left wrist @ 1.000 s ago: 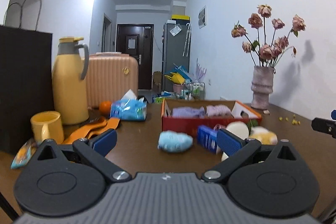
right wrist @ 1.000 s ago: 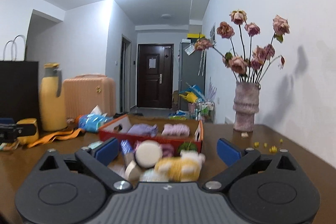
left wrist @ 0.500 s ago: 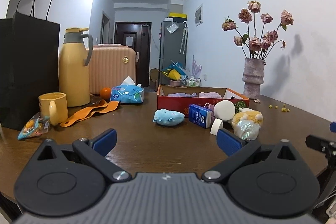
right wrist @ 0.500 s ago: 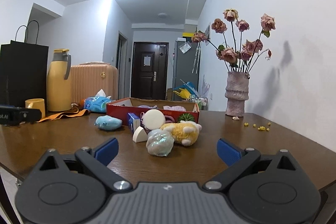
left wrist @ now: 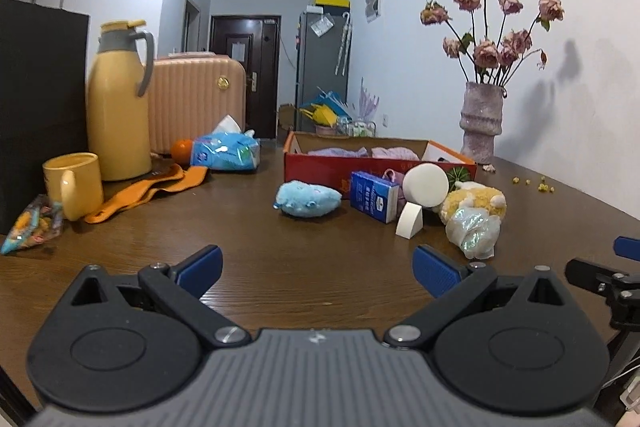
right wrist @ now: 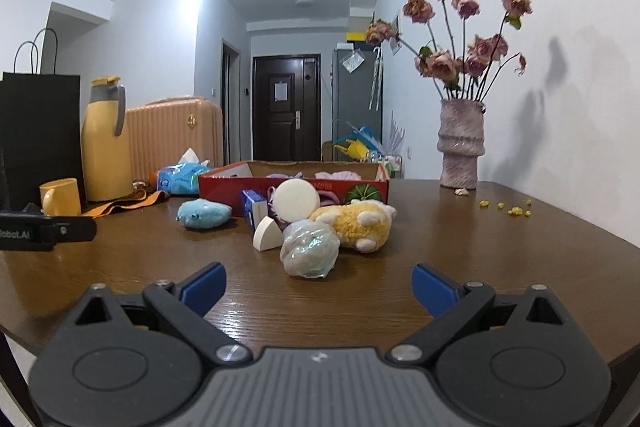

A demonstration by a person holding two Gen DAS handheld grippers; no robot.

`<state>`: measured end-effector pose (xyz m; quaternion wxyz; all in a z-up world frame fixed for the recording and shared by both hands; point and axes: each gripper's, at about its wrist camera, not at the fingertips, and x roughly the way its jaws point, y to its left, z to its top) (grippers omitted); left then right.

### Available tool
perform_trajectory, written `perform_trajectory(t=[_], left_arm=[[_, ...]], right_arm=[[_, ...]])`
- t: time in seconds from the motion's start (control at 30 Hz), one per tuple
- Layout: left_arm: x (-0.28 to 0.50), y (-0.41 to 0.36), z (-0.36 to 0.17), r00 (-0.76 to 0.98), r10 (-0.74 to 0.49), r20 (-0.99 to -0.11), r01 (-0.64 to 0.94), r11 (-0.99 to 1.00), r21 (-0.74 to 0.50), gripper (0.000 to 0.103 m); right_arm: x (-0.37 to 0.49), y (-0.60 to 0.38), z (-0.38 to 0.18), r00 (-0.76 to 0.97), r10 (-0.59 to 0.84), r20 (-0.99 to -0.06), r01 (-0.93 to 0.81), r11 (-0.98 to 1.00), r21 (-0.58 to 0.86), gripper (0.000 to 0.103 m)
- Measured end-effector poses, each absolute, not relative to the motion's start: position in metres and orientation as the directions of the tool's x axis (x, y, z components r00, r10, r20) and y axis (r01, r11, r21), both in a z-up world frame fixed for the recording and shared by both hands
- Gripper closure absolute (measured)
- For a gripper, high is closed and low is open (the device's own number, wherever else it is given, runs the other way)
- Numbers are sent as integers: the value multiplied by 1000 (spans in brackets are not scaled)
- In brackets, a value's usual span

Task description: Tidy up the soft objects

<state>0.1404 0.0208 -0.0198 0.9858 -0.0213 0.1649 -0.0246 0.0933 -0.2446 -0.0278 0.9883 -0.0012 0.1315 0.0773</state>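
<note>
- The left gripper hovers low over the near edge of the wooden table, its blue-padded jaws spread wide with nothing between them.
- The right gripper is likewise released and empty, level above the table's near edge; its tip also shows at the right border of the left wrist view.
- The blue plush toy lies around the middle of the table, just in front of the red cardboard box.
- The yellow plush toy lies near the box's right front corner, touching a crinkled shiny bag on its near side.
- A round white pad leans among them beside a blue carton and a white wedge sponge.
- Inside the box lie pale purple and pink soft items, probably folded cloths; the low angle hides most of them.
- Toward the far left edge stand a yellow thermos, a yellow mug and a blue tissue pack.
- A vase of dried roses stands at the far right edge by the wall.
</note>
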Motion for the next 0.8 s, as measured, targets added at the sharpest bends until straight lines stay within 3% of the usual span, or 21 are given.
perform_trajectory(t=[0.23,0.47,0.57,0.67,0.8], left_arm=[[182,0,-23,931,-109,-349,107,994,-26,0],[231,-26,-30,897,-166,-410,170,985,-28,0],[249,-35,-33,886,-184,-426,193,981,-23,4],[273,-38,-33,867,-188,-461,198,980,-28,17],[298,-37,-34,844,-219,-490,201,976,-90,19]], right_arm=[[134,-239,-27,942,167,-293,-166,986,29,5],[187,-241,-25,918,165,-360,-153,986,62,14],[209,-244,-27,902,183,-390,-151,982,111,23],[231,-248,-31,883,206,-422,-154,976,155,27],[254,-250,-34,865,238,-441,-166,966,196,38]])
